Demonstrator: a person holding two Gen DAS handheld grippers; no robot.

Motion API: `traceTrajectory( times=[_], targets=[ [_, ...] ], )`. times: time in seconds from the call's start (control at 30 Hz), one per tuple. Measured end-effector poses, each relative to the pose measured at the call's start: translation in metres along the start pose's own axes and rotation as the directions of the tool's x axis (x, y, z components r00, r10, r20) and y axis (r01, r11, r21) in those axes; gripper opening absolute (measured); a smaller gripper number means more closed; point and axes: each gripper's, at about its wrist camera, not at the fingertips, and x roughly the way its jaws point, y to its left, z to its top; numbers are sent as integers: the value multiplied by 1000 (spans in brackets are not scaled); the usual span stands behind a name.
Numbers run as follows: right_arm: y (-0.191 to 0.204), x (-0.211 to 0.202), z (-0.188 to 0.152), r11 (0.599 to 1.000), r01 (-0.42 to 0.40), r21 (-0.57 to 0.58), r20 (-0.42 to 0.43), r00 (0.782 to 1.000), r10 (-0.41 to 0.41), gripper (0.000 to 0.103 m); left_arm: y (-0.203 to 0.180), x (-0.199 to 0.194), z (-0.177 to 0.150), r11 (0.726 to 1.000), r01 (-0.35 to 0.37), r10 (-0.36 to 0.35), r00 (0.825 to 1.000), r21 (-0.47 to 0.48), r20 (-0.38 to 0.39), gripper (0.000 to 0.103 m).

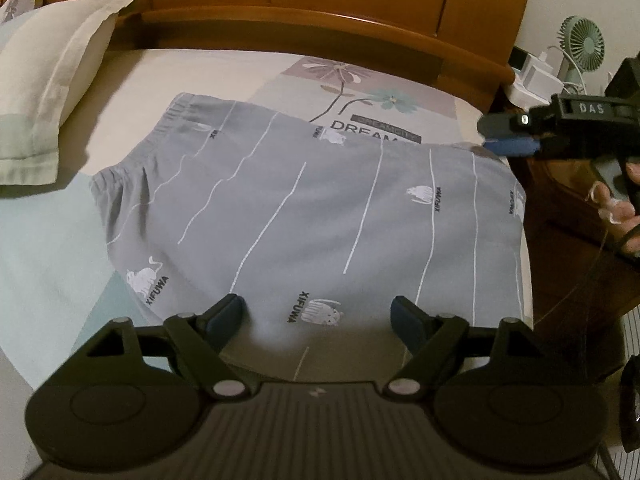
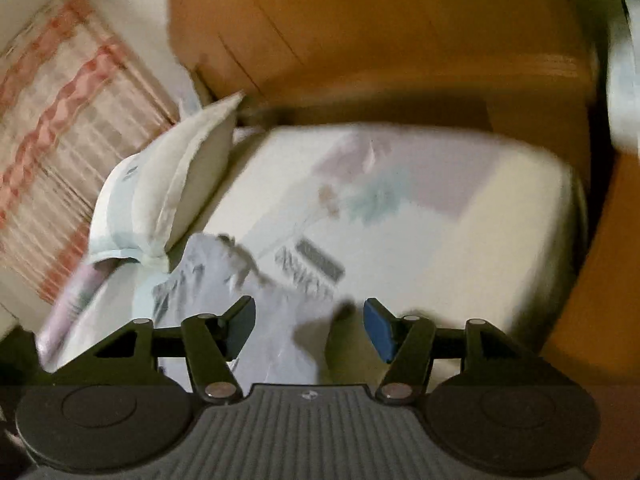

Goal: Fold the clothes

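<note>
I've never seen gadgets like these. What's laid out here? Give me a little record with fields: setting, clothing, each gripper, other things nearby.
setting: bed with a flower-printed sheet and an orange-brown wooden headboard
clothing: grey shorts with white lines and cat prints, spread flat on the sheet, elastic waistband toward the pillow
left gripper: open, over the near edge of the shorts, nothing between its jaws
right gripper: open, empty, at the shorts' right corner; its view is blurred
nearby: pale pillow at left; small green fan beyond the bed

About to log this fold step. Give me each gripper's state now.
Left gripper: open, fingers apart over the grey shorts, holding nothing.
Right gripper: open, holding nothing.
</note>
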Motion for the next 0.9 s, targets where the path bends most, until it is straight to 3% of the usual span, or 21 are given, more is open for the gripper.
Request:
traceTrajectory(
  times=[0.07, 0.2, 0.23, 0.3, 0.4, 0.47, 0.57, 0.73, 0.9],
  targets=[
    [-6, 11, -3, 996, -47, 71, -71, 996, 52, 65, 1, 0, 0, 1000, 4, -4, 1000, -6, -1, 82],
    [-6, 29, -3, 991, -99, 86, -50, 993, 104, 56, 3, 0, 1, 1000, 10, -11, 1000, -23, -2, 83],
    [-8, 33, -1, 990, -107, 93, -41, 993, 111, 49, 2, 0, 1, 1000, 10, -10, 1000, -25, -4, 83],
    [-12, 38, 4, 991, -101, 91, -18, 995, 103, 12, 2, 0, 1, 1000, 6, -6, 1000, -22, -9, 83],
    [-10, 29, 5, 998, -52, 17, 46, 998, 52, 10, 2, -1, 1, 1000, 3, -4, 1000, -19, -11, 83],
    [0, 19, 2, 997, 39, -72, 102, 994, -31, 10, 3, -2, 1, 1000, 1, -1, 1000, -26, -8, 83],
    [7, 3, 0, 967, 216, -135, 215, 959, -184, 11, 6, -5, 2, 999, 1, -1, 1000, -49, -7, 83],
    [7, -14, 6, 982, 149, -118, 228, 966, -120, 14, 6, -17, 15, 999, 3, 0, 998, -39, 70, 83],
    [15, 5, -1, 985, 55, -161, 123, 992, -35, 16, 7, -2, 33, 999, 20, -15, 995, -48, 102, 83]
  ],
)
